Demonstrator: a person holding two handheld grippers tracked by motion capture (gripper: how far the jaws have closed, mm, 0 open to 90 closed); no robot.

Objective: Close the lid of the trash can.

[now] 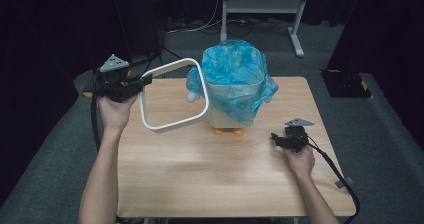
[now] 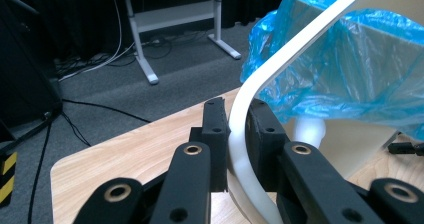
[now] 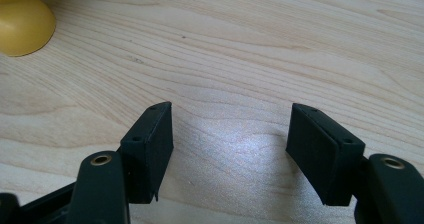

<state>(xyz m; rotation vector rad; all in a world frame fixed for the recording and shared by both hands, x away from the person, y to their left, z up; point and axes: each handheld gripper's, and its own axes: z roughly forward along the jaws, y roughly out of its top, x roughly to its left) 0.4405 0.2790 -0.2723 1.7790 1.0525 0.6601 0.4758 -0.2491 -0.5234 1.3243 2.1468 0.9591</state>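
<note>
A white rounded-square ring hangs in the air over the table's left half, tilted, its right edge against the blue bag. My left gripper is shut on the ring's upper left corner. In the left gripper view the ring runs up between the two black pads. A small white bin on yellow feet stands mid-table, lined with a blue plastic bag that spills over its rim. My right gripper rests low on the table at the right, open, with bare wood between its fingers.
The wooden table has free room in front of the bin. A yellow foot of the bin lies close ahead-left of the right gripper. Beyond the table, a metal desk frame and cables stand on grey carpet.
</note>
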